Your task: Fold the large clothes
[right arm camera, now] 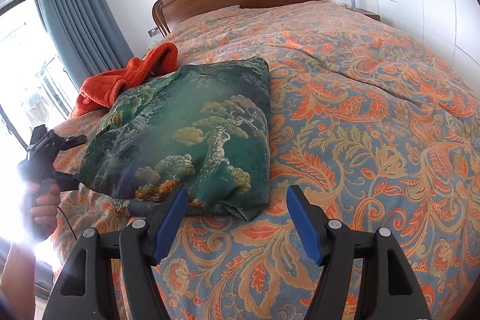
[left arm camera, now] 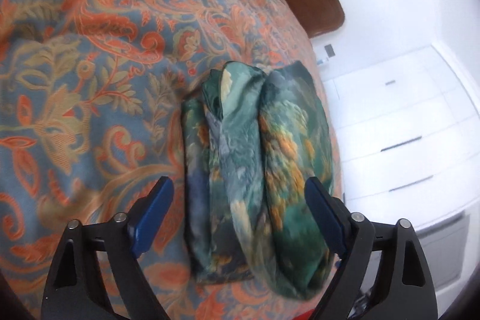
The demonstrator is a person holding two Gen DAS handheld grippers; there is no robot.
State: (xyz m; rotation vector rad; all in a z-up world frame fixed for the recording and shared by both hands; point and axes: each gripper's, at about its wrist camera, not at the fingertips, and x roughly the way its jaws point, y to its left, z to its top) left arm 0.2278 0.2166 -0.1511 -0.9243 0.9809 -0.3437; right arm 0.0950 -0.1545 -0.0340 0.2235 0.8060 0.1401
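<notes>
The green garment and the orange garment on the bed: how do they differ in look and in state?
The green garment is printed with trees and looks smooth; the orange garment is plain and fluffy. The green one is folded into a compact bundle, while the orange one lies crumpled in a heap. The green one is near the open tongs, right and left; the orange one lies farther off, behind it. Both rest on the patterned bedspread.

green tree-printed garment (right arm camera: 192,134), orange robe (right arm camera: 126,77), orange-and-blue paisley bedspread (right arm camera: 360,125), blue-padded claws.
</notes>
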